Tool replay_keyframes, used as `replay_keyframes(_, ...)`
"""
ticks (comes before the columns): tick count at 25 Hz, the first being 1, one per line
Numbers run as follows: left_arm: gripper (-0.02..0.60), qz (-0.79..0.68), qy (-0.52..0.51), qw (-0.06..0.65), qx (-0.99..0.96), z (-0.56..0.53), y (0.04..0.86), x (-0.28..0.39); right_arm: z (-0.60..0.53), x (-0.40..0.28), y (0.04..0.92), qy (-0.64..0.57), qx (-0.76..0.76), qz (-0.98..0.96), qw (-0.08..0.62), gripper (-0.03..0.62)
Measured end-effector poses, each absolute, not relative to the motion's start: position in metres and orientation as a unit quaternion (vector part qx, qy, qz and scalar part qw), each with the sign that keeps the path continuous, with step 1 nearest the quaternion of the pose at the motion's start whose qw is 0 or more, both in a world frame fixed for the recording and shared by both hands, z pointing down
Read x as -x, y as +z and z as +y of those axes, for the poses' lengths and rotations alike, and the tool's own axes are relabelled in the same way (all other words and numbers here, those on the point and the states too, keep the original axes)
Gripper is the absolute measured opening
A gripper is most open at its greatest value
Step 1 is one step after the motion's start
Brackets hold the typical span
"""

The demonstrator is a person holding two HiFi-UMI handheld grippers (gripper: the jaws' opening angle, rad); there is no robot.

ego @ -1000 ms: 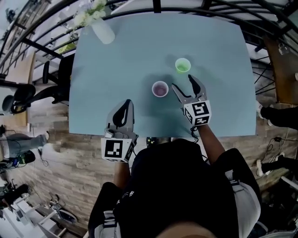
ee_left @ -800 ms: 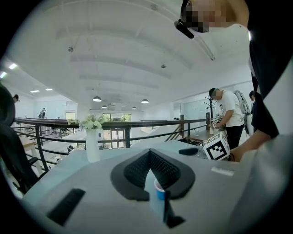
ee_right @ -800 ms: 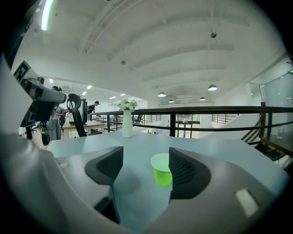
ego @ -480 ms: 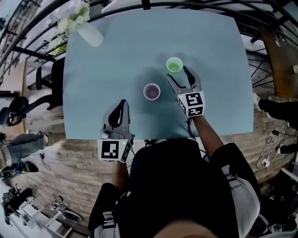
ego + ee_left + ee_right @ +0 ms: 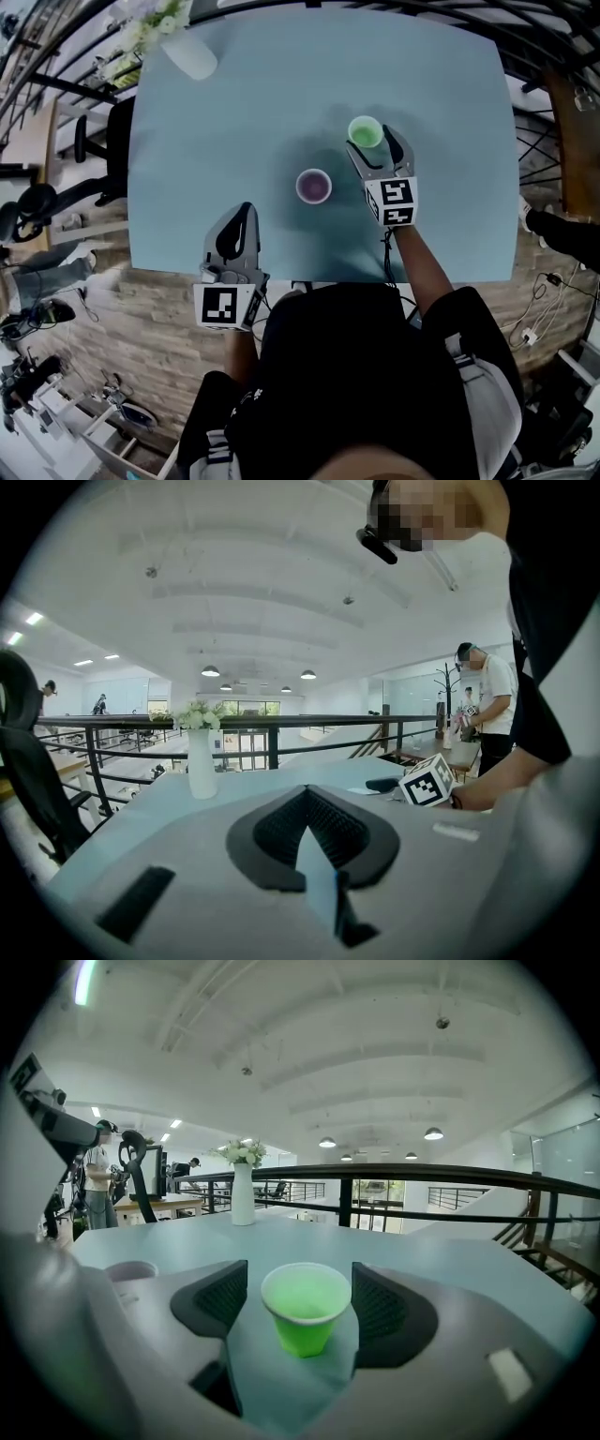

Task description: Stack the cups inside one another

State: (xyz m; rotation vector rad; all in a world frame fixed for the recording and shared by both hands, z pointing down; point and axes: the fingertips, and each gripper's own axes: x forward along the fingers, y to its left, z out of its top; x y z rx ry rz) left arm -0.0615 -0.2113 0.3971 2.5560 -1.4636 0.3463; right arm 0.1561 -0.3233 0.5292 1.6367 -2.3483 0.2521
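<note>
A green cup (image 5: 366, 131) stands upright on the pale blue table (image 5: 244, 122), with a purple cup (image 5: 313, 186) nearer me to its left. My right gripper (image 5: 374, 148) has its jaws on either side of the green cup (image 5: 304, 1307); they are opening, and a gap shows on each side between pad and cup. The purple cup (image 5: 131, 1270) shows at the left edge of the right gripper view. My left gripper (image 5: 237, 234) hovers over the table's near edge, shut with nothing in it; its pads (image 5: 323, 827) meet.
A white vase with flowers (image 5: 187, 52) lies toward the far left corner of the table and shows as the vase (image 5: 200, 761) in the left gripper view. Black railings ring the table. An office chair (image 5: 56, 192) stands to the left.
My right gripper has moved forward from beside the purple cup until the green cup stands between its jaws. The left gripper has shifted slightly back toward the near edge.
</note>
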Motion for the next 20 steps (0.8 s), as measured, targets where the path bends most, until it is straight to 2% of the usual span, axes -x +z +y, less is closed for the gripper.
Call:
replay_keyframes(3,-0.012,-0.493,0.118,0.086,-0.857,-0.213,0.399,0.063,-0.328,-0.153,0.534,0.09,-0.558,-0.814,0.134,0.384)
replay_keyframes(13,-0.012,-0.502,0.118,0.083,-0.853,-0.21,0.4,0.068,-0.335,-0.155,0.551,0.102,-0.564,-0.807,0.141,0.385)
replay_keyframes(16,-0.012,-0.504,0.12,0.086,-0.851,-0.21,0.401,0.07,-0.337,-0.155,0.553,0.104,-0.568,-0.804,0.14,0.359)
replay_keyframes(20,-0.012,-0.507,0.122,0.085,-0.849,-0.206,0.402,0.072,-0.337,-0.152,0.554,0.101,-0.565,-0.807,0.143,0.356)
